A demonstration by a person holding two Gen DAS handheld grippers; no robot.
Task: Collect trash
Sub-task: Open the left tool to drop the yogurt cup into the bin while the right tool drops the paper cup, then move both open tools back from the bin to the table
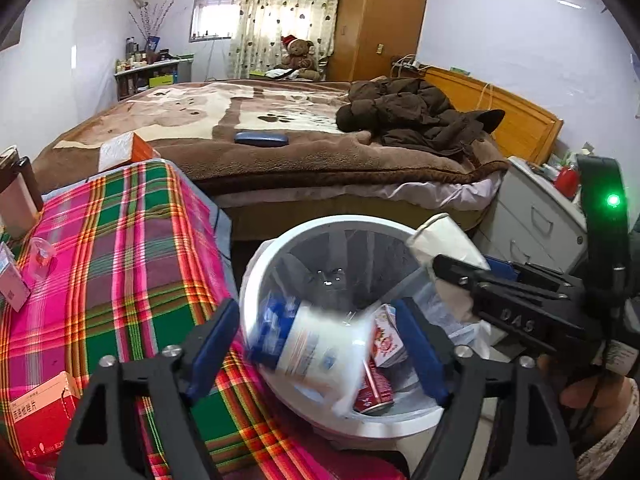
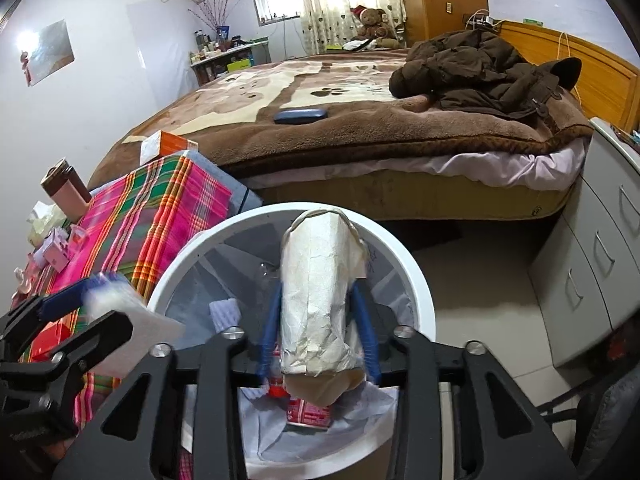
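A white trash bin (image 1: 256,268) with a clear liner stands beside the plaid-covered table; it also shows in the right wrist view (image 2: 420,280). Inside lie a red can (image 1: 374,394) and a small red-and-white carton (image 1: 386,338). My left gripper (image 1: 316,344) is open over the bin. A blurred white-and-blue packet (image 1: 316,348) is between its fingers, falling free. My right gripper (image 2: 320,320) is shut on a crumpled white paper cup (image 2: 320,292), held over the bin; the cup also shows in the left wrist view (image 1: 444,240).
The plaid-covered table (image 1: 120,260) on the left holds red boxes (image 1: 40,412), a pink box (image 1: 12,280) and a brown flask (image 2: 66,188). A bed (image 1: 280,128) with a brown coat (image 1: 420,116) lies behind. Grey drawers (image 2: 592,264) stand on the right.
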